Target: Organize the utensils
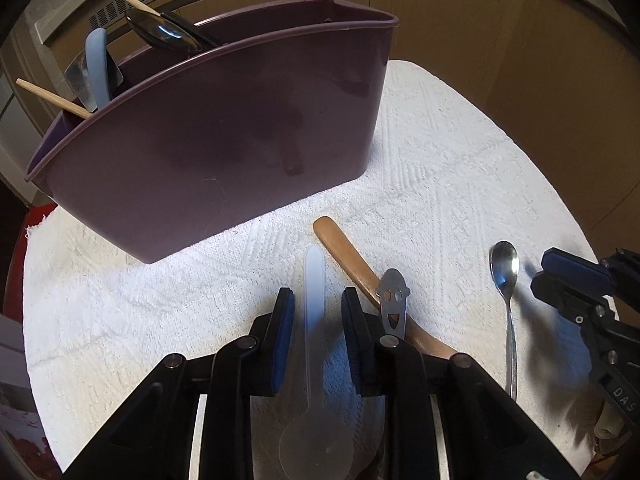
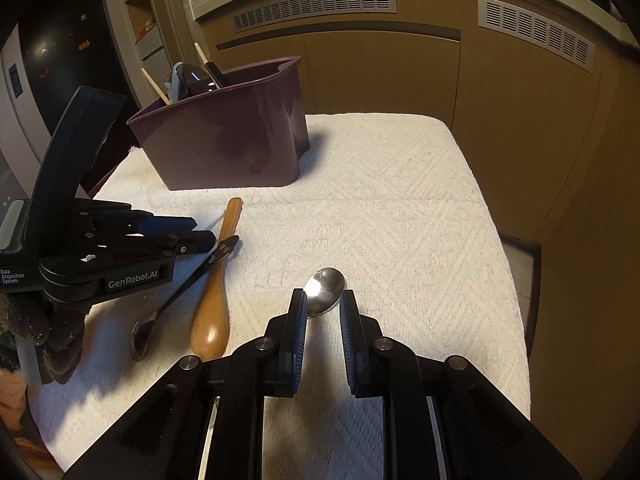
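Both grippers are at the pick-up step: the left gripper (image 1: 316, 320) straddles the translucent plastic spoon (image 1: 314, 360) and the right gripper (image 2: 323, 320) the steel teaspoon (image 2: 325, 290), both lying on the white towel (image 2: 400, 220), jaws narrow but apparently not yet pinching, so each next needs closing, then carrying to the purple caddy (image 1: 208, 128).

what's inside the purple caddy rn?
In the purple caddy, at its left end: two wooden sticks, a pale blue handle, dark utensils. Lower ends and the remaining interior are hidden by its wall.

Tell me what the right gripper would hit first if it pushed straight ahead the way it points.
Likely the metal spoon: its bowl lies just past the right gripper, between the fingertips. Beyond it, only the white towel shows. Depth is unclear, so the tips may meet the towel first.
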Demonstrator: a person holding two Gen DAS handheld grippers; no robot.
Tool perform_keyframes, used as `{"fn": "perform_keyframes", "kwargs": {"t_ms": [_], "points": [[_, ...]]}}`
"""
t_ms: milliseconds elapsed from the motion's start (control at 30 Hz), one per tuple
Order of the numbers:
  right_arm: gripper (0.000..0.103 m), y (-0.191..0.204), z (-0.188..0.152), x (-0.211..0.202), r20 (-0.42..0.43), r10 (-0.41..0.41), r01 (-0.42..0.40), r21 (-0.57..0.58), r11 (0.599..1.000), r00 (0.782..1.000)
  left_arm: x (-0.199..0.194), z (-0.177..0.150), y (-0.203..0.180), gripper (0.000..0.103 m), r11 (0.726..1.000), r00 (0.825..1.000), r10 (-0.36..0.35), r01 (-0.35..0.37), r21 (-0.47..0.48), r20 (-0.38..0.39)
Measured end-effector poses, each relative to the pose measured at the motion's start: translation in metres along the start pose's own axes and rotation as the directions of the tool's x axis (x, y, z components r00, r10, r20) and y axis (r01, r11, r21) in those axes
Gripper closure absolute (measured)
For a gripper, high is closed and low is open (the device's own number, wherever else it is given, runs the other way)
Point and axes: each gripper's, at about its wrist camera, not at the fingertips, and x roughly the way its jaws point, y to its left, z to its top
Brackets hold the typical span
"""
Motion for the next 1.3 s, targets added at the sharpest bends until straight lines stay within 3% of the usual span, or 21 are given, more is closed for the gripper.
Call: {"fn": "perform_keyframes", "kwargs": {"t_ms": [233, 400, 467, 567, 667, 733, 867, 1000, 1067, 1200, 1300], "points": [[0.081, 0.002, -0.003, 0.005, -0.019, -0.004, 0.004, -0.003, 1.0, 1.0, 0.004, 0.004, 0.008, 0.077, 0.998, 0.998, -0.058, 0.058, -0.023, -0.007], [0.081, 0.002, -0.004, 0.004, -0.023, -0.009, 0.009, -0.003, 1.0, 1.0, 0.004, 0.005, 0.014, 0.065, 0.991, 0.994, -0.113, 0.112, -0.069, -0.008], [0.081, 0.001, -0.005, 0.004, -0.027, -0.013, 0.013, -0.001, 1.0, 1.0, 0.004, 0.002, 0.012, 0.069, 0.993, 0.995, -0.098, 0.098, -0.061, 0.014], [0.081, 0.0, -0.005, 0.004, -0.035, -0.02, 0.021, 0.008, 1.0, 0.999, -0.005, -0.01, 0.014, 0.093, 0.995, 0.996, -0.065, 0.069, -0.07, 0.056], [0.081, 0.0, -0.006, 0.001, -0.04, -0.029, 0.03, 0.011, 0.999, 0.999, -0.02, -0.025, 0.032, 0.095, 0.977, 0.99, -0.114, 0.127, -0.17, 0.082], [0.081, 0.001, -0.005, 0.0, -0.043, -0.037, 0.038, 0.007, 0.999, 0.998, -0.035, -0.033, 0.038, 0.095, 0.972, 0.985, -0.108, 0.133, -0.193, 0.133], [0.08, 0.009, 0.0, 0.001, -0.058, -0.029, 0.029, -0.002, 1.0, 0.998, -0.084, -0.054, 0.048, 0.095, 0.966, 0.959, -0.065, 0.129, -0.222, 0.274], [0.078, 0.034, 0.011, 0.006, -0.072, 0.012, -0.015, -0.039, 0.999, 0.997, -0.127, -0.075, 0.058, 0.095, 0.957, 0.919, -0.038, 0.146, -0.249, 0.391], [0.07, 0.05, 0.015, 0.011, -0.087, 0.037, -0.042, -0.058, 0.997, 0.996, -0.14, -0.086, 0.067, 0.095, 0.952, 0.904, -0.015, 0.144, -0.27, 0.428], [0.069, 0.076, 0.018, 0.022, -0.138, 0.104, -0.113, -0.053, 0.992, 0.985, -0.153, -0.098, 0.08, 0.095, 0.948, 0.884, 0.052, 0.103, -0.301, 0.465], [0.069, 0.092, 0.013, 0.03, -0.195, 0.158, -0.166, -0.029, 0.986, 0.968, -0.157, -0.108, 0.092, 0.095, 0.939, 0.874, 0.057, 0.118, -0.324, 0.483]]}}
